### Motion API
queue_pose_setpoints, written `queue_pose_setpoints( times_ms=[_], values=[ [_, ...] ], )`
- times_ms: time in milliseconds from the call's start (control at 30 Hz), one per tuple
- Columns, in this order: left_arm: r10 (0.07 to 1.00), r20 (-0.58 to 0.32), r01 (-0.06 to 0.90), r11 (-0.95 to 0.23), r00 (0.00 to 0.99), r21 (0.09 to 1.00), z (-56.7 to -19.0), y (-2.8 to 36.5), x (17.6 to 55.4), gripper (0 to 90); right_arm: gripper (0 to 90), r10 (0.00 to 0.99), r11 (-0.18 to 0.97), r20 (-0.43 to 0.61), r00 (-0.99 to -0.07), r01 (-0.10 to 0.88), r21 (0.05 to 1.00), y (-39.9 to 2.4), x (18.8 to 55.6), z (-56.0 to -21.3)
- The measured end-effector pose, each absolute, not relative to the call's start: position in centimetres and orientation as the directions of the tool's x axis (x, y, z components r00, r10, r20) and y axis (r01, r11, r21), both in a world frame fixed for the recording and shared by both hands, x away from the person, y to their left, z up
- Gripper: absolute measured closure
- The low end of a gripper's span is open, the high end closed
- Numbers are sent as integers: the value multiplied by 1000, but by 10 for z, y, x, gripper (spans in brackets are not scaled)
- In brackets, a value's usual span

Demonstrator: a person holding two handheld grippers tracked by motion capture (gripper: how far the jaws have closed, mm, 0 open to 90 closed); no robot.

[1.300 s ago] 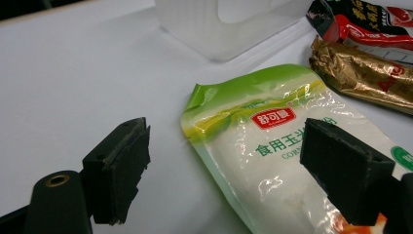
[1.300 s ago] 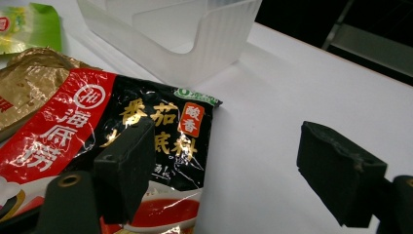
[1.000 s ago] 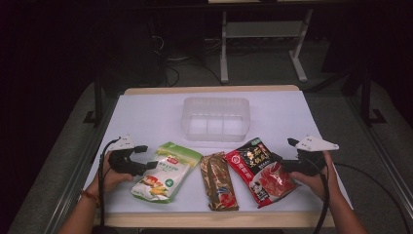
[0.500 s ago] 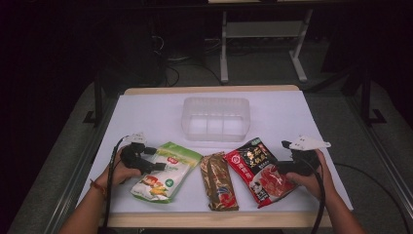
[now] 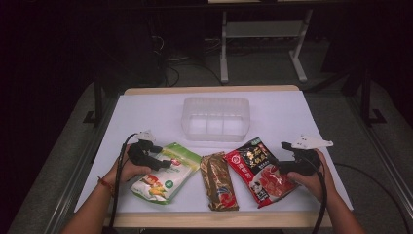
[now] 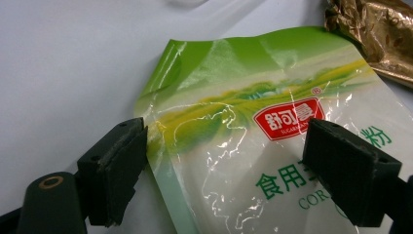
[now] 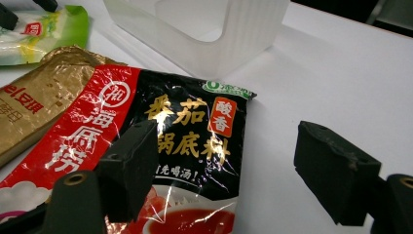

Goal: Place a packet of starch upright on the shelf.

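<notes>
I am holding my left gripper [image 5: 163,162] low over the near-left corner of the worktop [image 5: 146,109], its fingers [image 6: 114,165] standing wide and straddling the upper end of the green corn-starch pouch [image 5: 163,171], one pad just off the pouch's left edge, the other over its printed face. The pouch is lying flat, long axis running from near-left to far-right, so a grip across its width is what I judge the coming move needs. My right gripper [image 5: 287,163] is hovering at the right flank of the red soup-base packet [image 5: 258,169], fingers [image 7: 129,168] equally wide, one over the packet's black panel and one over bare worktop beyond its edge. Between the two, the gold packet [image 5: 219,180] is lying untouched, just beside both neighbours. Farther off, the clear plastic bin [image 5: 215,118] is sitting empty at mid-worktop, well apart from the packets, with open white surface leading to it from either side.
</notes>
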State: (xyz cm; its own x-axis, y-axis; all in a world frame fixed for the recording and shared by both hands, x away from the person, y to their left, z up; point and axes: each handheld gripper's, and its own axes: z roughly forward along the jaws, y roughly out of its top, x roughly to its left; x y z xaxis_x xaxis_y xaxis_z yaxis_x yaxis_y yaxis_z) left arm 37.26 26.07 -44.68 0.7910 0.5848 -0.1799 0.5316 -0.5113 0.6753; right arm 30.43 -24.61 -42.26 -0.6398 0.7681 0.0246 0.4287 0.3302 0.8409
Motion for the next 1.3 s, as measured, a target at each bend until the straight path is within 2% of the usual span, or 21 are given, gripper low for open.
queue_pose_setpoints(
  times_ms=[100, 333, 433, 467, 500, 533, 567, 600, 633, 667, 700, 733, 767, 800, 900, 1000, 1300],
  values=[
    [592, -183, 532, -491, 785, 690, -449, 259, 382, 145, 236, 770, 328, 28, -638, 433, 839, -247, 305, -424],
    [546, -160, 492, -540, 822, 683, -450, 246, 396, 90, 237, 757, 344, 29, -653, 436, 832, -243, 306, -425],
    [550, -119, 476, -570, 826, 670, -448, 244, 395, 109, 237, 753, 342, 44, -657, 447, 827, -243, 308, -428],
    [554, -105, 471, -576, 826, 668, -448, 243, 394, 182, 238, 749, 344, 48, -661, 450, 824, -243, 308, -429],
    [565, -93, 472, -575, 820, 669, -447, 244, 394, 182, 238, 749, 344, 48, -661, 450, 824, -243, 308, -429],
    [587, -75, 474, -565, 806, 675, -446, 247, 394, 324, 238, 752, 341, 49, -657, 453, 824, -243, 308, -429],
    [587, -75, 474, -565, 806, 675, -446, 247, 394, 394, 238, 752, 341, 49, -657, 453, 824, -243, 308, -429],
    [599, -79, 482, -552, 797, 680, -446, 250, 395, 394, 239, 754, 342, 47, -655, 452, 824, -243, 308, -429],
    [610, -83, 491, -540, 788, 684, -446, 251, 396, 454, 239, 753, 345, 45, -656, 452, 823, -243, 307, -429],
    [618, -75, 490, -538, 783, 686, -446, 252, 396, 578, 241, 750, 350, 44, -660, 451, 821, -242, 307, -429],
    [619, -69, 488, -540, 782, 686, -445, 252, 396, 633, 244, 747, 356, 40, -664, 449, 820, -241, 307, -429],
    [610, -74, 485, -545, 789, 684, -445, 253, 396, 633, 244, 747, 356, 40, -664, 449, 820, -241, 307, -429],
    [607, -68, 479, -547, 792, 687, -445, 253, 395, 699, 245, 743, 363, 35, -669, 446, 818, -240, 307, -428],
    [604, -60, 471, -553, 795, 687, -445, 252, 394, 699, 245, 743, 363, 35, -669, 446, 818, -240, 307, -428],
    [596, -60, 461, -548, 801, 698, -445, 254, 393, 817, 246, 740, 368, 31, -671, 444, 817, -240, 307, -428],
    [601, -62, 456, -529, 796, 715, -444, 262, 392, 878, 247, 745, 365, 32, -667, 446, 817, -241, 307, -429],
    [674, -90, 498, -443, 733, 745, -437, 302, 379, 884, 249, 760, 351, 33, -649, 452, 820, -244, 306, -429]
  ],
)
